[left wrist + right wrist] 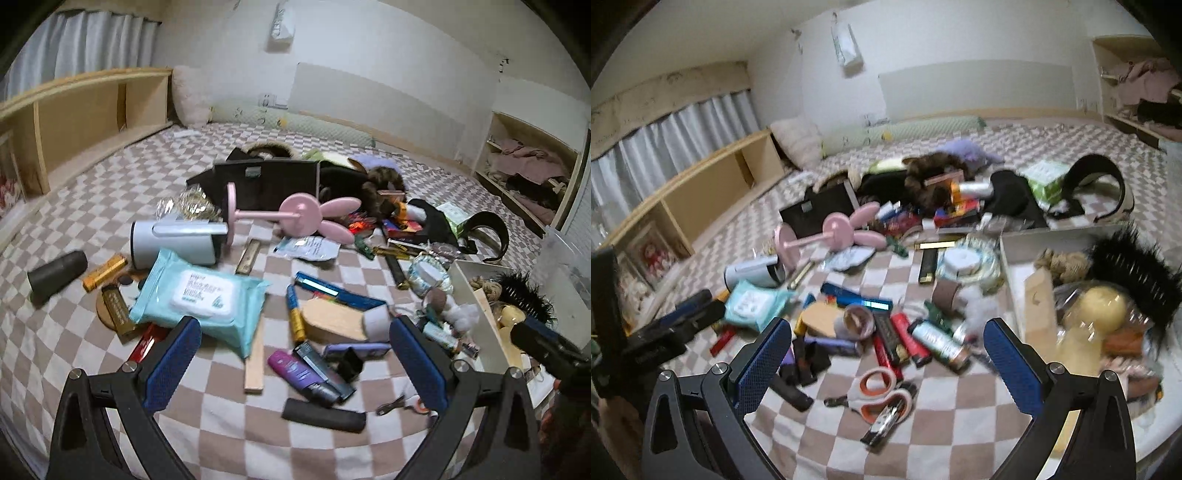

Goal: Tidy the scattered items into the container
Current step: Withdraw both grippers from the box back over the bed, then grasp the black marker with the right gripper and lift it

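Note:
Many small items lie scattered on a checkered bed cover. My left gripper (295,323) is open above a purple bottle (293,369), a wooden block (332,323) and a black tube (323,410), holding nothing. A teal wet-wipes pack (199,295) lies by its left finger. My right gripper (888,325) is open and empty over orange-handled scissors (882,391) and a red tube (910,338). To its right is the white container box (1012,254), with a black fuzzy item (1134,273) and a yellow ball (1102,306) inside.
A pink bunny-eared mirror (295,218), a white cylinder (173,240) and a black bag (266,181) lie further back. A wooden shelf (92,107) runs along the left side and pillows (192,96) lean on the far wall. The left gripper (676,317) shows at the left edge.

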`<state>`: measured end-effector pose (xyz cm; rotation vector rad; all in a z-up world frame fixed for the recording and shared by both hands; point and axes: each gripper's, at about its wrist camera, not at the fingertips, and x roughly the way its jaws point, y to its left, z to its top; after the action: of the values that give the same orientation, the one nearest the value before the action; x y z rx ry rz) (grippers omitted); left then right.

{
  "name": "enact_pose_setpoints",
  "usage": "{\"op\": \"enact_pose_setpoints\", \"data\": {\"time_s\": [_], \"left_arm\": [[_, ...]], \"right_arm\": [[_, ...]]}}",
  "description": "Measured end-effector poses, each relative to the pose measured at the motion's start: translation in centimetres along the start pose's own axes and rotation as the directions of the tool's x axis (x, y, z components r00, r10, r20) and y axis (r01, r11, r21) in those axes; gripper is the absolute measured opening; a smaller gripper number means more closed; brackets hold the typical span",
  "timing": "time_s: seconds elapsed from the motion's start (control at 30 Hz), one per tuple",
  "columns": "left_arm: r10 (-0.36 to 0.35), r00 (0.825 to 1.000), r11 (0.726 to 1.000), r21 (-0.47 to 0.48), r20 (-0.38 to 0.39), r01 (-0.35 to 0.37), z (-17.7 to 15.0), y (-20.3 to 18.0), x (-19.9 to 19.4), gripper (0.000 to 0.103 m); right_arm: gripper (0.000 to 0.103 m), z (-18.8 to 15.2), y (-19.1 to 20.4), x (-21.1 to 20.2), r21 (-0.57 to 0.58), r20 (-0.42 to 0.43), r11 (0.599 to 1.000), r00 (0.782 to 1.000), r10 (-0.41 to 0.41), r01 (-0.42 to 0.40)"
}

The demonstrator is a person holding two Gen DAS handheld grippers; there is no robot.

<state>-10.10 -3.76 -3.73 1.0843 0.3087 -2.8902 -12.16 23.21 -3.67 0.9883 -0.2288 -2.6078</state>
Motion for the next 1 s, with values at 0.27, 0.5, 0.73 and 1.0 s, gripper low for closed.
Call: {"op": "enact_pose_setpoints", "data": {"time_s": [0.27,0.5,0.73,1.0], "left_arm": [[0.011,0.997,0.999,0.042,-0.077,-0.008,-2.8,0.4,2.5,0.103],[-0.005,0.99,1.0,0.005,-0.138,0.005,-4.8,1.6,3.7,0.103],[-0.027,0.989,0.998,-0.064,-0.144,0.018,-5.2,2.6,3.8,0.103],[-0.048,0.987,0.998,-0.055,-0.156,0.04,-5.4,2.3,4.1,0.103]], "right_arm": [[0.103,-3.1,0.3,2.9,0.012,-0.1,1.0,0.995,-0.011,0.013],[0.103,-5.5,0.3,3.7,0.026,-0.181,1.0,0.983,0.013,-0.009],[0.076,-7.7,1.1,3.4,0.008,-0.228,1.0,0.973,-0.015,0.017],[0.027,-8.4,1.5,5.4,-0.019,-0.299,0.999,0.953,-0.048,0.044]]}}
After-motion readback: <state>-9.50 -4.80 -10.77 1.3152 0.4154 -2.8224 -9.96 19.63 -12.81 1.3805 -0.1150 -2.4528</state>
